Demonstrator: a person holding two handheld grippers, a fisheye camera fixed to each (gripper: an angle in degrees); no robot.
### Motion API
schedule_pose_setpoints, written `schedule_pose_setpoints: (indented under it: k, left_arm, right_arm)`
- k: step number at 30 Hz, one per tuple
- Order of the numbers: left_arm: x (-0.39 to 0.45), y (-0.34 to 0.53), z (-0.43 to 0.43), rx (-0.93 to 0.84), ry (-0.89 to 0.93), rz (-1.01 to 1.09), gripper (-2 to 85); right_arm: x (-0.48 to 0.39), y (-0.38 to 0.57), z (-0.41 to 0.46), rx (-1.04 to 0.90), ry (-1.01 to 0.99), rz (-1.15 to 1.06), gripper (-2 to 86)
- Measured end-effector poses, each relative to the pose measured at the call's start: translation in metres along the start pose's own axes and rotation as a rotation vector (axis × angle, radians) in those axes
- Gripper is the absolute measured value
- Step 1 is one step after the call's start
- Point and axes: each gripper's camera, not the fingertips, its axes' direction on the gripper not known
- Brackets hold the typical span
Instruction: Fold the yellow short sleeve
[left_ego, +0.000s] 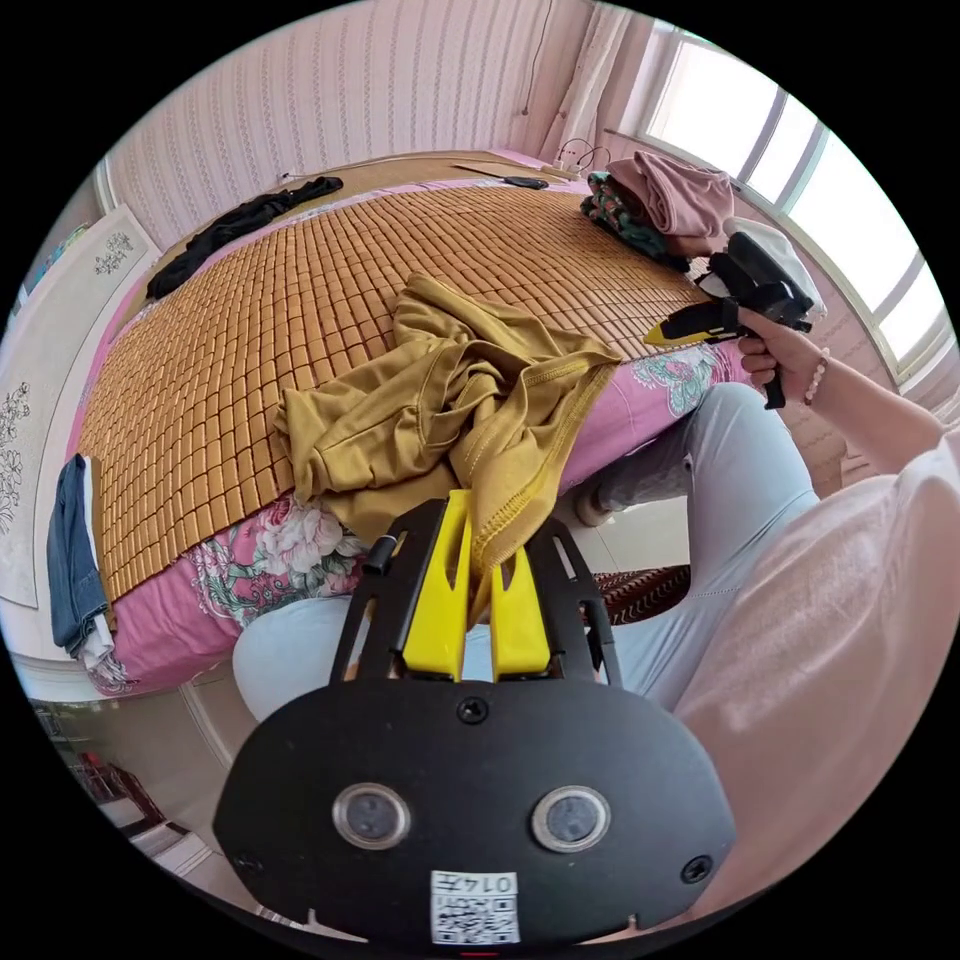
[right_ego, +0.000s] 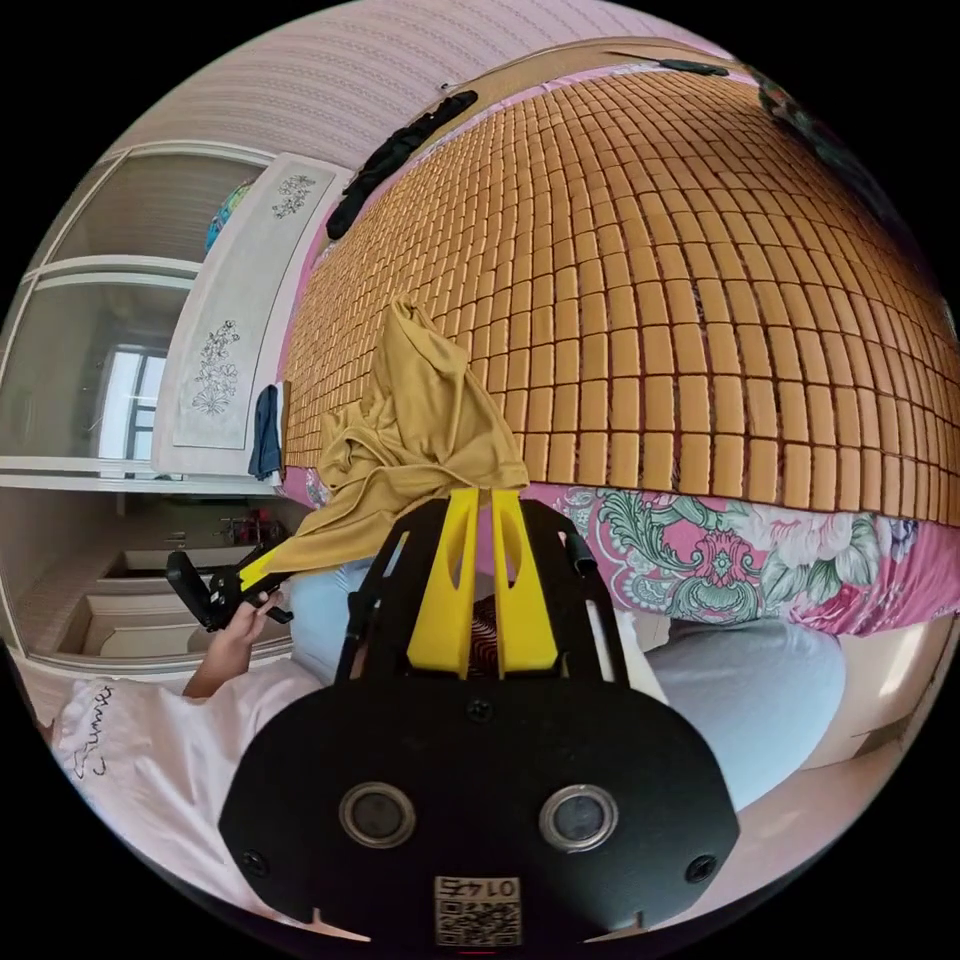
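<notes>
1. the yellow shirt (left_ego: 440, 410) lies in a crumpled heap near the front edge of the bed (left_ego: 300, 300), on the woven bamboo mat (left_ego: 250, 330) that covers it. part of the shirt spills over the edge towards the person's knees.

2. the left gripper (left_ego: 478, 590) has its jaws closed on a stitched hem of the shirt. the cloth runs up taut from between them to the heap, so the pinch looks meant to draw one edge out of the tangle and find the shirt's outline.

3. the right gripper (right_ego: 482, 560) hangs off the bed's front edge, apart from the shirt, with its jaws close together and nothing between them. in the left gripper view it is seen held up in the person's hand (left_ego: 775, 355) beside the bed, likely waiting for a second corner to show before it goes in.

4. folding proper seems not yet begun: the shirt must first be spread flat on the mat.

5. there are no containers in sight. loose clothes sit instead on the bed: a pile (left_ego: 660, 205) at the far corner by the window, a dark garment (left_ego: 235, 228) along the far side and a blue one (left_ego: 72, 560) hanging over a near corner, all well apart from the shirt, leaving the middle of the mat for the work.
</notes>
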Motion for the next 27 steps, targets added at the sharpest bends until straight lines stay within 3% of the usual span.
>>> schedule_pose_setpoints:
  k: [4, 9, 17, 27]
  left_arm:
    - [-0.019, -0.005, -0.005, 0.0, 0.021, -0.074, -0.6]
    - [-0.034, -0.003, -0.015, 0.002, 0.007, -0.088, -0.5]
    - [-0.059, 0.006, -0.026, -0.07, 0.027, -0.099, -0.5]
    - [-0.075, 0.013, -0.034, -0.14, 0.069, -0.052, -0.5]
  right_arm:
    - [-0.011, -0.035, 0.013, -0.038, 0.119, -0.035, 9.5]
    - [-0.001, -0.057, 0.023, -0.115, 0.174, 0.025, 1.9]
    - [0.023, -0.038, -0.043, 0.043, -0.227, 0.017, 0.5]
    - [0.027, -0.026, -0.068, 0.048, -0.207, -0.032, 0.6]
